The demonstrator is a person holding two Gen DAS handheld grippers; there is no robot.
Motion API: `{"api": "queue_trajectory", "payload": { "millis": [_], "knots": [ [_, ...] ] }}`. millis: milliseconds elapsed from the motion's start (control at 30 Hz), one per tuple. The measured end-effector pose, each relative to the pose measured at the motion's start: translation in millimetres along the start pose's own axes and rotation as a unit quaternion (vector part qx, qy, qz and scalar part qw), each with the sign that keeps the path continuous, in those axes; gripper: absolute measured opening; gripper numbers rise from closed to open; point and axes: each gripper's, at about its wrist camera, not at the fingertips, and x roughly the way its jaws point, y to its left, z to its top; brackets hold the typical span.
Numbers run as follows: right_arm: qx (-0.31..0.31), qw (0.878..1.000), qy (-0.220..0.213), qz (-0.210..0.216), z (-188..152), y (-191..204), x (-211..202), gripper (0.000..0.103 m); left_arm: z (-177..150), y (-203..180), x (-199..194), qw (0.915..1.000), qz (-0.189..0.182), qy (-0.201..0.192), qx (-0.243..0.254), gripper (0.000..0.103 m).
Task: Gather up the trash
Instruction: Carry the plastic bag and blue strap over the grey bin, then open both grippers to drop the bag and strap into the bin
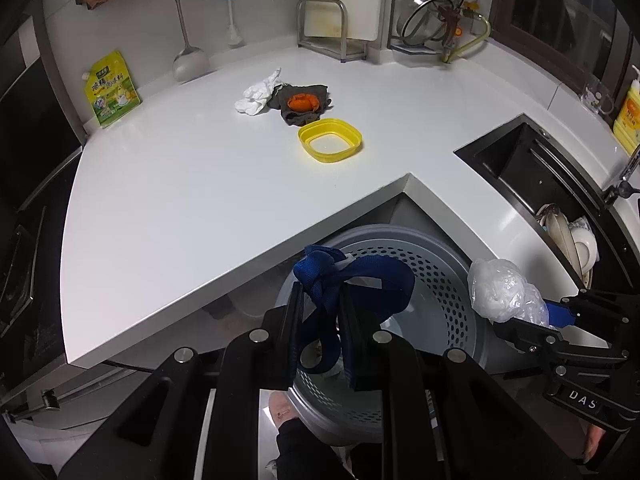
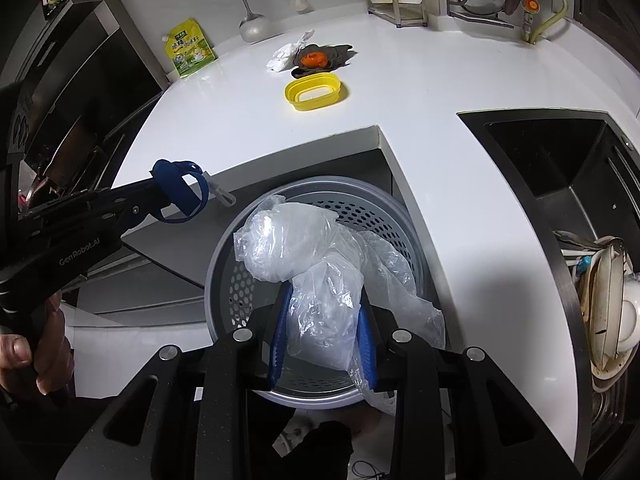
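1. Left wrist view: the left gripper [image 1: 320,312] has its black fingers [image 1: 290,332] nearly closed, pinching a knotted dark blue woven strap [image 1: 340,280]. Loops of the strap spill over the fingertips, and a small white clip shows at the knot.
2. The strap hangs above a round grey perforated plastic bin [image 1: 452,292] tucked into the inner corner of the white countertop [image 1: 180,200]. The bin's near side is hidden behind the gripper.
3. At the right edge, the right gripper [image 1: 532,316] comes in, clamped on a crumpled clear plastic bag [image 1: 496,288] beside the bin's rim.
4. Further back on the counter lie a crumpled white tissue [image 1: 258,94], a dark grey rag with orange peel on it [image 1: 302,104] and a yellow square lid [image 1: 330,140], close together.
5. Right wrist view: the right gripper [image 2: 324,336] has its blue pads [image 2: 366,344] partly apart, pressed on the clear bag [image 2: 304,264], which bulges over the bin [image 2: 376,204] mouth. The bin floor is mostly hidden.
6. At left, the left gripper [image 2: 160,192] holds the strap [image 2: 182,190] near the counter edge [image 2: 320,136]. A hand [image 2: 36,352] grips its handle, cut off by the frame.
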Motion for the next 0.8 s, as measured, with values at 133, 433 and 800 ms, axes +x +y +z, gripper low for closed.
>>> {"api": "queue_trajectory", "payload": {
  "millis": [133,433,800],
  "knots": [
    [0.000,1.000,0.002,0.001,0.7,-0.1,1.0,0.029,-0.2,0.9,1.1,1.0000,0.001,0.004,0.001,0.017],
    [0.000,1.000,0.007,0.002,1.2,0.5,6.9,0.033,0.1,3.2,4.0,1.0000,0.000,0.007,-0.001,0.021],
    [0.004,1.000,0.003,-0.001,5.4,-3.6,4.9,0.053,4.7,4.8,3.6,1.0000,0.004,0.003,-0.006,0.054]
  ]
}}
